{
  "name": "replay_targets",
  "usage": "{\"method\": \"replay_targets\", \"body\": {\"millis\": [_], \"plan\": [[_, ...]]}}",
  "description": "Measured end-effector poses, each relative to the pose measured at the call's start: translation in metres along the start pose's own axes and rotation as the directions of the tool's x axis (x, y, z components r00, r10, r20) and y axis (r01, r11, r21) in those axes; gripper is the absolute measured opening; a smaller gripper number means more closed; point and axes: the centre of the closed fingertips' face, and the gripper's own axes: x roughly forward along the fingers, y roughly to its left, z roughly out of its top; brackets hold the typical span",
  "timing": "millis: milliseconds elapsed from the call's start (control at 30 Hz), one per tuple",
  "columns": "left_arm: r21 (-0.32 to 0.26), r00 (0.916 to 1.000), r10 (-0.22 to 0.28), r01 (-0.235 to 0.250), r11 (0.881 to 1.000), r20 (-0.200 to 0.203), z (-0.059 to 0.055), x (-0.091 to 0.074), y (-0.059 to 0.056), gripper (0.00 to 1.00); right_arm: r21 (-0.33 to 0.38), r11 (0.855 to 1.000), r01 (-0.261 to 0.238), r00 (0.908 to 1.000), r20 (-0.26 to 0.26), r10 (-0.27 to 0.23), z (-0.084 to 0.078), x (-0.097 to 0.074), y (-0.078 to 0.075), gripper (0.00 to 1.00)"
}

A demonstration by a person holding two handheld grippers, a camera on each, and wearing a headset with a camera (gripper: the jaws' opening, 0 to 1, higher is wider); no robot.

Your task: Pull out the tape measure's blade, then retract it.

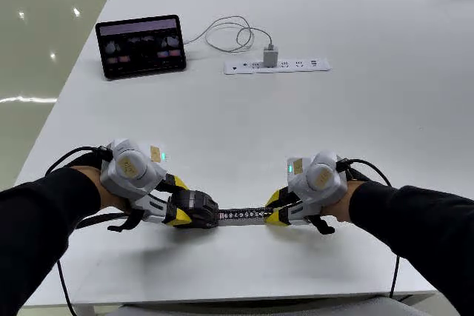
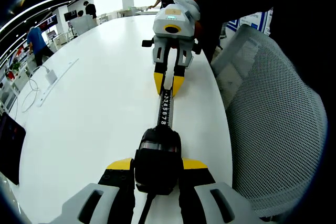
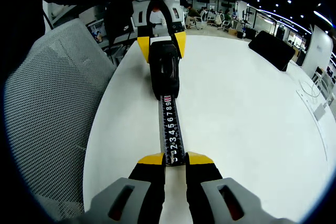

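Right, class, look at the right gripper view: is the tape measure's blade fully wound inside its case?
No, a numbered stretch of blade runs from the case to the right gripper, which pinches its end.

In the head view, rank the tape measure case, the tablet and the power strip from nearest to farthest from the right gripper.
1. Tape measure case, just left of the right gripper, along the blade.
2. Power strip, straight ahead, farther back.
3. Tablet, ahead and far left.
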Motion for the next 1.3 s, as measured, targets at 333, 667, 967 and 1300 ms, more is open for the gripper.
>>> {"method": "replay_targets", "body": {"millis": [333,667,967,1300], "plan": [[0.005,1.0000,0.000,0.000,1.000,0.000,0.001,0.000,-0.001,0.28,0.011,1.000,0.011,0.9999,0.003,-0.011,-0.005,-0.004,0.001,0.09],[0.003,1.0000,-0.003,0.003,1.000,0.000,0.001,0.000,-0.001,0.28,0.014,1.000,0.013,0.9999,-0.003,-0.013,-0.011,-0.010,-0.001,0.09],[0.002,1.0000,-0.006,0.006,1.000,0.001,0.000,0.001,0.000,0.28,0.019,1.000,0.014,0.9998,-0.011,-0.014,-0.016,-0.014,-0.002,0.09],[0.008,1.0000,-0.008,0.008,1.000,0.004,0.000,0.001,0.001,0.28,0.019,1.000,0.017,0.9997,-0.019,-0.016,-0.022,-0.020,-0.004,0.09]]}}
